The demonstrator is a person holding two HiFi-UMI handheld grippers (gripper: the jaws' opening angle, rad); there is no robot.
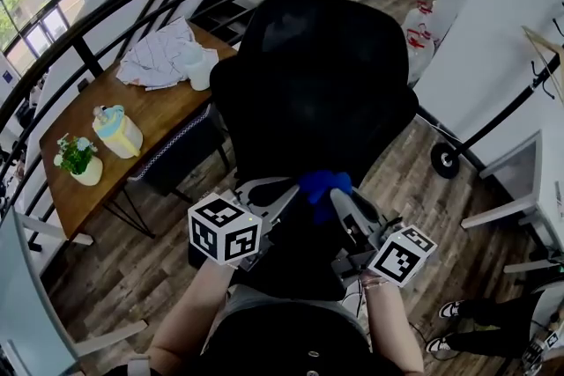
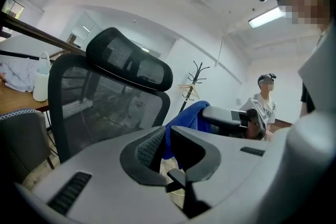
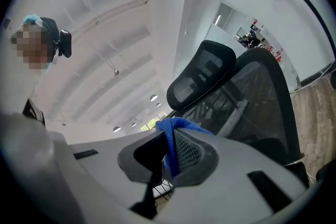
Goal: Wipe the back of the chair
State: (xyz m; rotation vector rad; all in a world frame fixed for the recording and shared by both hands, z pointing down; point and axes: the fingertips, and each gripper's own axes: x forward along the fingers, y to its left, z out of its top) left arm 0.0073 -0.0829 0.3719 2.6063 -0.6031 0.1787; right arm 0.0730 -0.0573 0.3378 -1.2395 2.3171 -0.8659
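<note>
Black office chair (image 1: pixel 317 84) stands directly in front of the person, its rear side turned toward both grippers, on a wood-plank floor. 1 blue cloth (image 1: pixel 324 184) is held between the 2 grippers, low against the chair's rear in the head view. The left gripper (image 2: pixel 167 136) has its jaws closed on one part of the cloth, with blue fabric pinched against the ribbed pad and rising out above the tips. The right gripper (image 3: pixel 169 147) is likewise clamped on the cloth, a fold of it bunched over the top of the jaws. In the left gripper view the mesh back (image 2: pixel 105 107) and the headrest (image 2: pixel 128 63) lie left of and beyond the cloth, with pale wall visible between cloth and frame. In the right gripper view the chair fills the right side, behind the cloth. Contact between cloth and mesh cannot be confirmed from any view. Left of the chair is a wooden table (image 1: pixel 159 114) carrying crumpled white fabric (image 1: pixel 159 57), 1 white bottle (image 1: pixel 198 66) and 1 potted plant (image 1: pixel 77 158). A dark railing (image 1: pixel 132 0) curves behind the table. A coat stand (image 2: pixel 195 78) stands against the far wall.
</note>
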